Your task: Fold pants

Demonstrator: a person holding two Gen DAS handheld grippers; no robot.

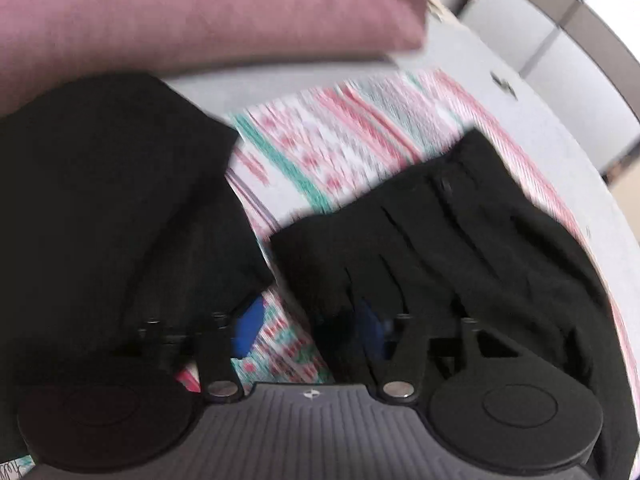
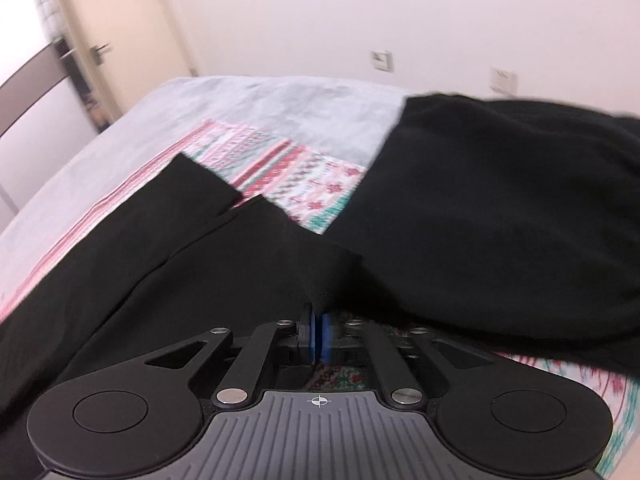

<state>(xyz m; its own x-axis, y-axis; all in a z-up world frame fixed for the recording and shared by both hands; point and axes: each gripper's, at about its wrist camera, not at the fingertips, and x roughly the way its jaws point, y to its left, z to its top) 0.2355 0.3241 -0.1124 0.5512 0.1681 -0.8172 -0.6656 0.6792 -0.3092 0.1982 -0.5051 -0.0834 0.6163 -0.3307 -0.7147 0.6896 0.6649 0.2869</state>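
Note:
The black pants lie on a patterned pink, white and green cloth (image 1: 340, 132) on a bed. In the left wrist view their pleated waist part (image 1: 460, 240) with a button is on the right. My left gripper (image 1: 310, 332) is open, its blue pads wide apart; bare cloth shows between them and black fabric drapes over the right pad. In the right wrist view the trouser legs (image 2: 160, 240) stretch to the left, hems apart. My right gripper (image 2: 318, 336) is shut on a fold of the pants that rises between its blue pads. A big black bulk (image 2: 500, 208) fills the right; pants or sleeve, I cannot tell.
A pink pillow (image 1: 200, 12) lies at the head of the bed. The grey sheet (image 2: 280, 100) runs to the far edge by the wall. A door (image 2: 120, 20) with a handle stands at the back left, and wall sockets (image 2: 383, 60) are behind the bed.

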